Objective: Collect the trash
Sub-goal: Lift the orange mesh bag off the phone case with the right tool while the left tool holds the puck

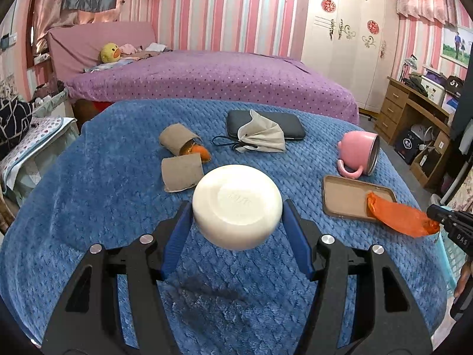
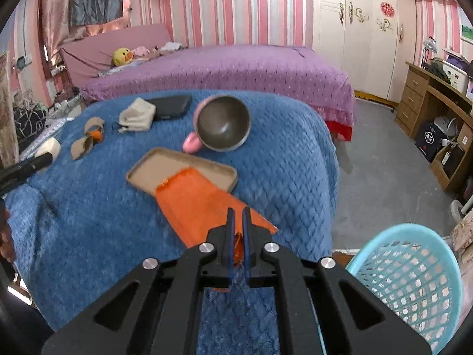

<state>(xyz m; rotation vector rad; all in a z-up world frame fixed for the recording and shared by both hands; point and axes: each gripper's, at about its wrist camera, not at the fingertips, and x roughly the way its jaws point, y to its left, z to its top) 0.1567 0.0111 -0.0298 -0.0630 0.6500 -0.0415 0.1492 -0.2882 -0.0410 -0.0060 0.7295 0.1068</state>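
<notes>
My left gripper (image 1: 236,210) is shut on a white round bowl-like container (image 1: 236,205), held upside down above the blue blanket (image 1: 88,207). My right gripper (image 2: 238,211) is shut on an orange plastic wrapper (image 2: 195,204), whose far end lies in a tan tray (image 2: 153,167); the wrapper also shows in the left wrist view (image 1: 399,217). Two cardboard tubes (image 1: 180,140) (image 1: 181,173) with an orange scrap (image 1: 198,151) lie at the far left. A beige face mask (image 1: 263,136) lies on a black case (image 1: 292,124).
A pink mug (image 2: 220,124) lies on its side behind the tray. A light blue mesh basket (image 2: 414,272) stands on the floor at the blanket's right edge. A purple bed (image 2: 236,68) is behind. A wooden desk (image 2: 437,103) stands at the right wall.
</notes>
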